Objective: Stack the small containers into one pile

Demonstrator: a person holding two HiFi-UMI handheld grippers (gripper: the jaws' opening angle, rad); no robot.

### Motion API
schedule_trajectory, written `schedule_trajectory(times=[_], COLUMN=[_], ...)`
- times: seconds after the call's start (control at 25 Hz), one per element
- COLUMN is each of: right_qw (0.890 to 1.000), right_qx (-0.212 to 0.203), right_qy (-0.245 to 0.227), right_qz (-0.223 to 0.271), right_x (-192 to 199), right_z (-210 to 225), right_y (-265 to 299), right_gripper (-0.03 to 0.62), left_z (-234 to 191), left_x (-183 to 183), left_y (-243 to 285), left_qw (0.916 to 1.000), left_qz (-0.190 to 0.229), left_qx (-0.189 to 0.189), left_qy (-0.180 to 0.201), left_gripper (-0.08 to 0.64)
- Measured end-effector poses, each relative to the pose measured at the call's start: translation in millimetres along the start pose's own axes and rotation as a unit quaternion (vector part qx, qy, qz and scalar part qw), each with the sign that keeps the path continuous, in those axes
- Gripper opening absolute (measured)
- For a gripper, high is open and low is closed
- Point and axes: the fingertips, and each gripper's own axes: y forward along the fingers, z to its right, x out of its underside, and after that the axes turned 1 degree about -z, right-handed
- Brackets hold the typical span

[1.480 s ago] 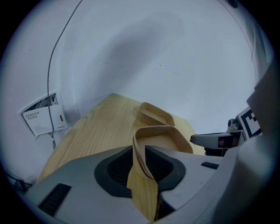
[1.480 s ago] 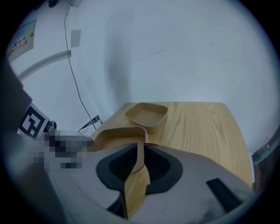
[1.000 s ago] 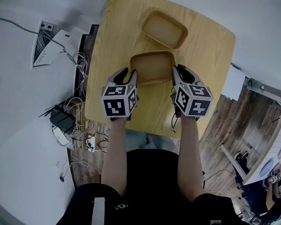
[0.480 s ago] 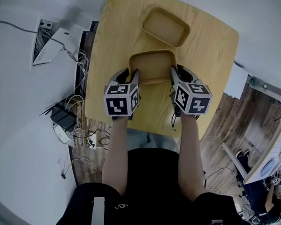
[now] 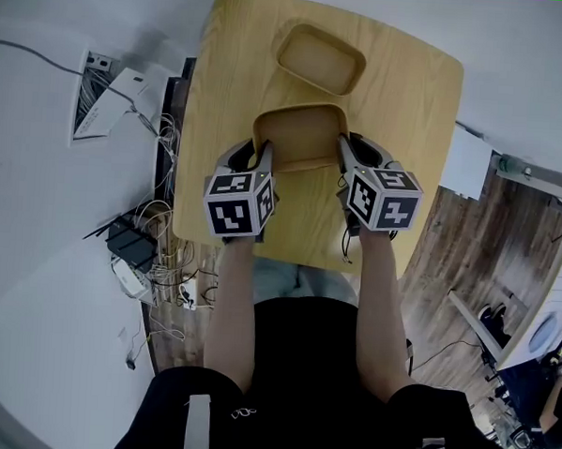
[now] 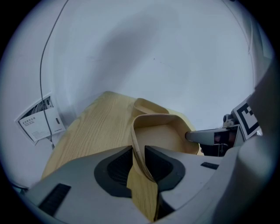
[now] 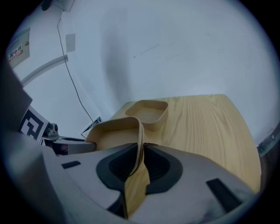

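Two shallow wooden containers sit on the wooden table (image 5: 222, 94). The far container (image 5: 320, 59) (image 7: 148, 111) stands free near the table's back. The near container (image 5: 300, 135) (image 6: 159, 133) is between my two grippers. My left gripper (image 5: 263, 160) (image 6: 138, 151) has its jaws astride the container's left wall, and they have just been closing; the pads now press on it. My right gripper (image 5: 345, 155) (image 7: 141, 151) has likewise just been closing and pinches the right wall. The near container's far corner nearly touches the far one.
The table's left edge drops to a floor with tangled cables and power boxes (image 5: 134, 249). A white wall panel with a wiring box (image 5: 104, 102) lies to the left. Dark wooden flooring (image 5: 477, 248) shows to the right.
Both pairs of jaws have closed in on the near container's side walls. The hands have stayed about where they were.
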Motion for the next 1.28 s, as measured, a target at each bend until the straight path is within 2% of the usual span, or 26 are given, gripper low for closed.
schedule_trajectory(times=[0.48,0.72,1.28], right_qw=[0.998,0.996,0.993], right_qx=[-0.011,-0.035,-0.025], right_qy=[0.013,0.023,0.073], right_qz=[0.062,0.082,0.086], right_x=[-42,-64,-87], right_z=[-9,-10,8], right_y=[-30,-33,1], right_gripper=[0.054,0.052,0.065], left_z=[17,23,23], left_x=[-58,-98,-164], left_y=[-31,-34,16], left_qw=[0.9977,0.995,0.9898], left_qz=[0.045,0.061,0.05], left_qx=[0.0,-0.004,0.015], left_qy=[0.051,0.078,0.133], left_gripper=[0.092,0.087,0.087])
